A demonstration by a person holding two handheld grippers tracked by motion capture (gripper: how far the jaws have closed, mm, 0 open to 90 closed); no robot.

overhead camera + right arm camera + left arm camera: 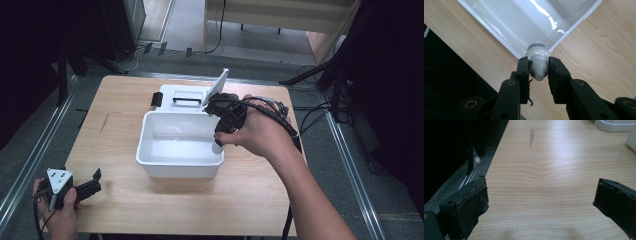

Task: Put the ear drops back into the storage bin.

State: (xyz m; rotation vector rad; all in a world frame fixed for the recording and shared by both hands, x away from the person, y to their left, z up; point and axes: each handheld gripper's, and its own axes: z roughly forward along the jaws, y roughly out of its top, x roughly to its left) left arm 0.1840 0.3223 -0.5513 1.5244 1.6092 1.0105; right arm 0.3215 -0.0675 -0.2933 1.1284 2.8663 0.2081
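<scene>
The right gripper [538,71] is clamped on a small white bottle [537,58], pads pressed against its sides, the narrow capped end pointing back toward the hand. It holds the bottle right over the near right corner of the white tub [150,150], which sits mid-table with bare walls and floor (glossy, catching the ceiling light). Beyond the tub lies its lid [167,92] with a black handle, and a white flat piece [217,86] leans up at the tub's far right corner. The left gripper [89,186] rests at the near left corner of the table [125,200], well apart from the tub, its jaws spread wide with only wood between them.
</scene>
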